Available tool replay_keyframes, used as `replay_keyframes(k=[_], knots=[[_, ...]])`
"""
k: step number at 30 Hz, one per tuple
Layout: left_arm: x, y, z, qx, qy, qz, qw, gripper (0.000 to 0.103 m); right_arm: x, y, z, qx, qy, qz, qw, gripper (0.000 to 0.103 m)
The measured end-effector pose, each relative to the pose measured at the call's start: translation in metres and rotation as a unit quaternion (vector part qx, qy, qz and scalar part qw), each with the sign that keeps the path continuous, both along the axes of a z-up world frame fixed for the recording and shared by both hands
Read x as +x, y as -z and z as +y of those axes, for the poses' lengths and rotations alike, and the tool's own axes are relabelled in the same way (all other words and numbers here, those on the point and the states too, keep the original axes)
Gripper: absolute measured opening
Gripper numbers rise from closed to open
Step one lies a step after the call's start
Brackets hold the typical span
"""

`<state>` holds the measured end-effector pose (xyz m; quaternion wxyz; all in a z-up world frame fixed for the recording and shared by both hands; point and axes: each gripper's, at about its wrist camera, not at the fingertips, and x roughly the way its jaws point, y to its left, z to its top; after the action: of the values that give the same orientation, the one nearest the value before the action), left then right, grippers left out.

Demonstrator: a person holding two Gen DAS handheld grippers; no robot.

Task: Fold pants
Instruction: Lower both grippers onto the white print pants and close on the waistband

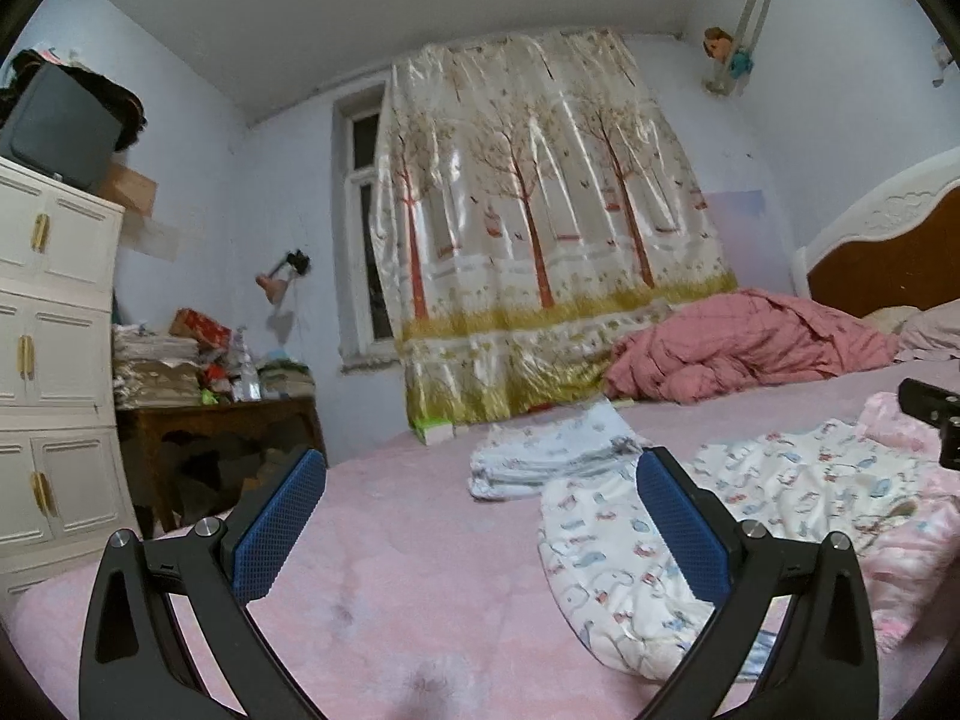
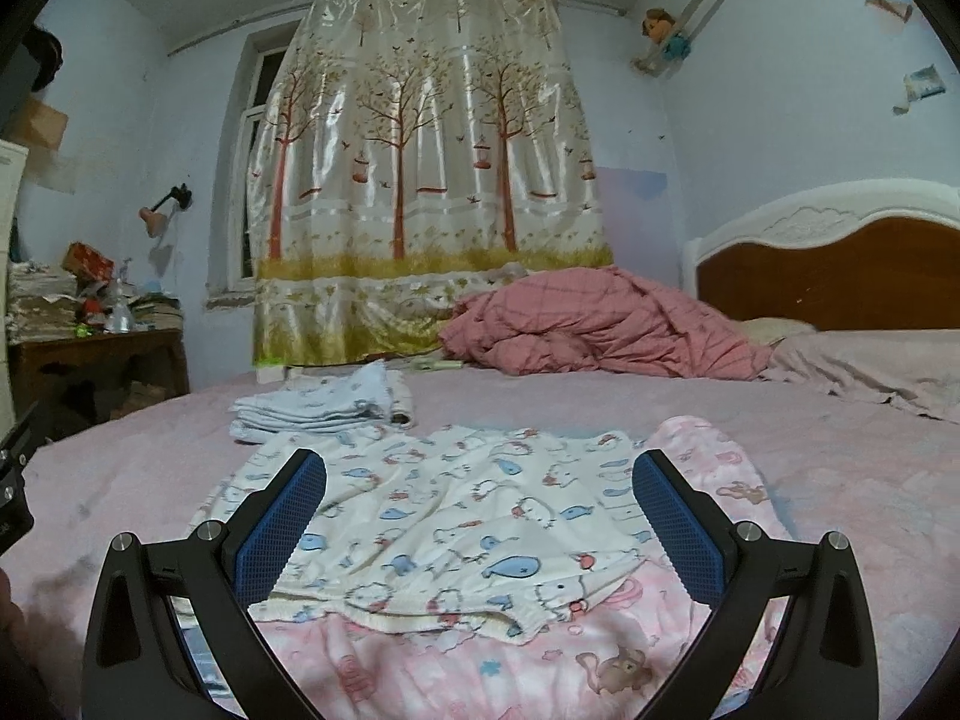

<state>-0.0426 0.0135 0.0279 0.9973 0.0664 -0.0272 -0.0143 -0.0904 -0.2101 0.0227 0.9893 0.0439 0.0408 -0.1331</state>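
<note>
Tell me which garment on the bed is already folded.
The pale blue-white stack farther back, toward the curtain. The whale-and-cat print pants lie spread open between the right gripper fingers, atop a pink garment.

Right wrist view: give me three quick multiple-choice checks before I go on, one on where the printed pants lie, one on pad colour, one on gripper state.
1. Where do the white printed pants lie?
A. Partly on a pink printed garment on the bed
B. On the wooden side table
C. On top of the folded stack

2. What colour are the gripper pads?
A. Red
B. Blue
C. Yellow

3. What state is the right gripper in?
A. Shut on the pants
B. Shut on nothing
C. Open, holding nothing

Answers:
1 A: the pants' near edge overlaps the pink garment, while the folded stack sits apart, further back on the bed.
2 B: both textured pads are blue.
3 C: the fingers stand wide apart with the pants showing between them, ungripped.
</note>
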Motion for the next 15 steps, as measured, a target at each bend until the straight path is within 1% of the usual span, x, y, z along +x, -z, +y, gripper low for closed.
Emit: replay_keyframes(k=[3,4,6,7,8,9,11,12,14,15], knots=[[0.011,-0.009,0.007,-0.008,0.006,0.070,0.9975,0.103,0.002,-0.008,0.000,0.005,-0.031,0.027,0.999,0.103],[0.017,-0.010,0.012,-0.012,0.021,0.099,0.9948,0.103,0.002,-0.011,0.000,0.002,-0.036,0.036,0.999,0.103],[0.030,-0.009,0.017,-0.016,0.058,0.157,0.9857,0.103,0.002,-0.019,-0.004,0.001,-0.032,0.052,0.998,0.103],[0.036,-0.006,0.018,-0.016,0.072,0.185,0.9800,0.101,0.002,-0.021,-0.007,0.003,-0.027,0.061,0.998,0.103],[0.042,-0.002,0.020,-0.015,0.085,0.204,0.9751,0.094,0.002,-0.024,-0.014,0.011,-0.026,0.072,0.997,0.103],[0.046,0.002,0.019,-0.015,0.092,0.216,0.9720,0.090,0.003,-0.024,-0.021,0.020,-0.029,0.081,0.996,0.102],[0.056,0.010,0.018,-0.015,0.094,0.237,0.9668,0.078,0.007,-0.023,-0.032,0.039,-0.043,0.096,0.994,0.094],[0.061,0.015,0.017,-0.016,0.096,0.249,0.9636,0.075,0.009,-0.021,-0.034,0.044,-0.045,0.102,0.993,0.087],[0.070,0.024,0.019,-0.027,0.110,0.274,0.9549,0.068,0.017,-0.015,-0.040,0.051,-0.045,0.125,0.990,0.080],[0.074,0.027,0.014,-0.032,0.114,0.287,0.9507,0.065,0.023,-0.010,-0.042,0.049,-0.049,0.140,0.988,0.074]])
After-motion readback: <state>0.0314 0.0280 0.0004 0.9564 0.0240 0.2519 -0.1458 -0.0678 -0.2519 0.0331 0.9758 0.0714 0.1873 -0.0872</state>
